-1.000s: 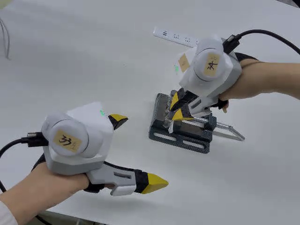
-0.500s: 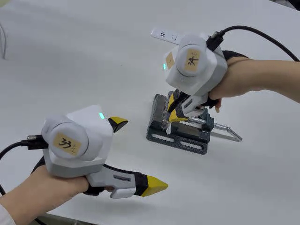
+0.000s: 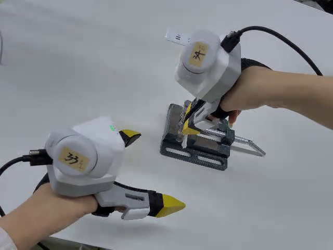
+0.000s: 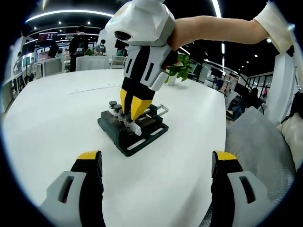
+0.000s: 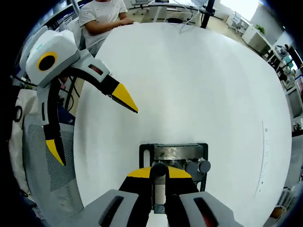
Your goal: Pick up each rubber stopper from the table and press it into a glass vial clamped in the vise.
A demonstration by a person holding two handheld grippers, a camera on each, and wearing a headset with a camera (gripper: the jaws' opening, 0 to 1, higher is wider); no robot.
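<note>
Vials in vise wear stoppers; right gripper fingers pinch one.

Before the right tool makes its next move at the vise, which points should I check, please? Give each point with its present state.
1. Grip: the right tool is closed on a dark stopper: ok.
2. Position: the right tool is directly over the vise: ok.
3. Seating: whether the stopper is pressed fully home: cannot tell, the tips hide it.
4. Clearance: the left tool is open and apart from the vise: ok.
5. Neighbours: two neighbouring stoppers stand in place beside it: ok.
</note>
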